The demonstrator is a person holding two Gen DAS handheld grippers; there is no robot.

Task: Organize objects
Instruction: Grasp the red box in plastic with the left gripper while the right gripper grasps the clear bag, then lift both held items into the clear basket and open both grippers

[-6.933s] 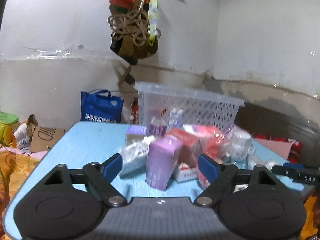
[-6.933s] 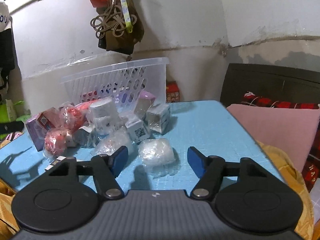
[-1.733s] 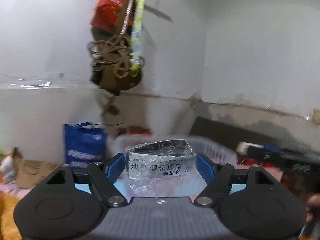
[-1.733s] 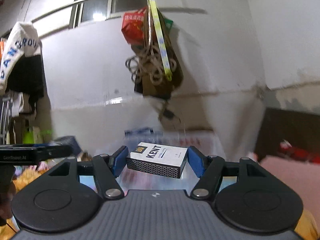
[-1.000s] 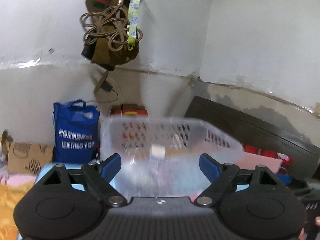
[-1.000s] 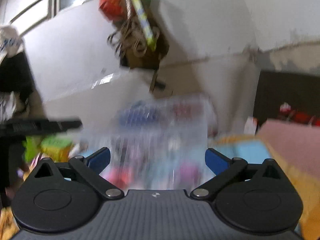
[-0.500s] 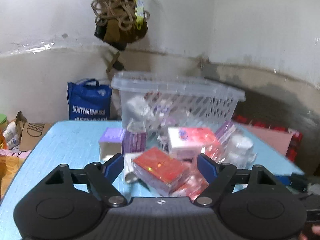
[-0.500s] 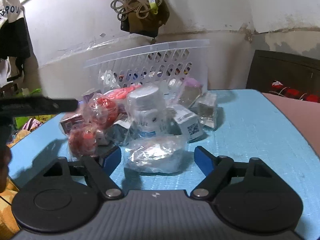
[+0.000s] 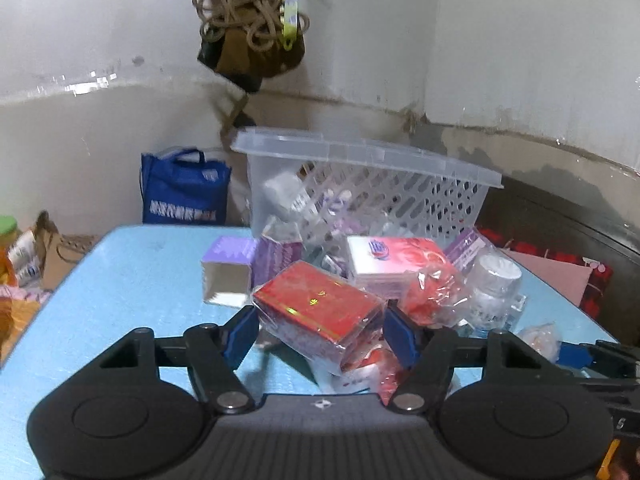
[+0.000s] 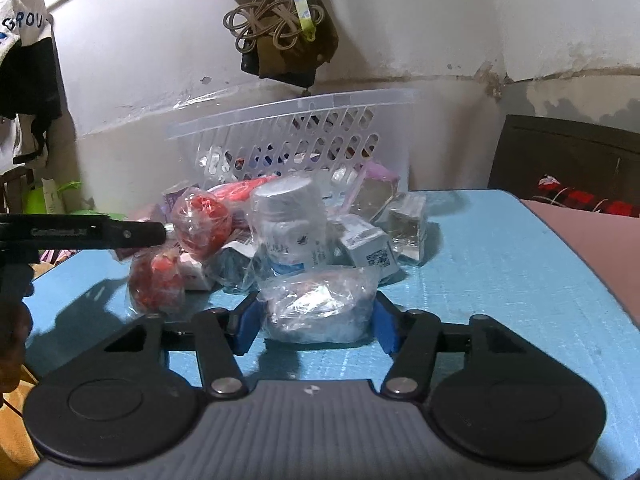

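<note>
A clear plastic basket (image 9: 372, 184) stands at the back of the blue table (image 9: 132, 276), with small packets inside. A pile of wrapped items lies in front of it. My left gripper (image 9: 322, 336) has its fingers on both sides of a red box in clear wrap (image 9: 318, 312) at the pile's front. My right gripper (image 10: 316, 322) has its fingers against both sides of a clear-wrapped packet (image 10: 320, 304) on the table (image 10: 500, 264). Behind it stand a white bottle (image 10: 288, 224) and red wrapped balls (image 10: 202, 222). The basket also shows in the right wrist view (image 10: 296, 140).
A purple box (image 9: 232, 272), a pink tissue pack (image 9: 394, 264) and a white bottle (image 9: 496, 288) sit in the pile. A blue bag (image 9: 184, 188) stands behind the table. A rope bundle (image 9: 252, 20) hangs on the wall. A pink cushion (image 10: 592, 240) lies right.
Both grippers let their earlier items go at the basket, then came down to the pile. Over the last half second each has narrowed around a new item.
</note>
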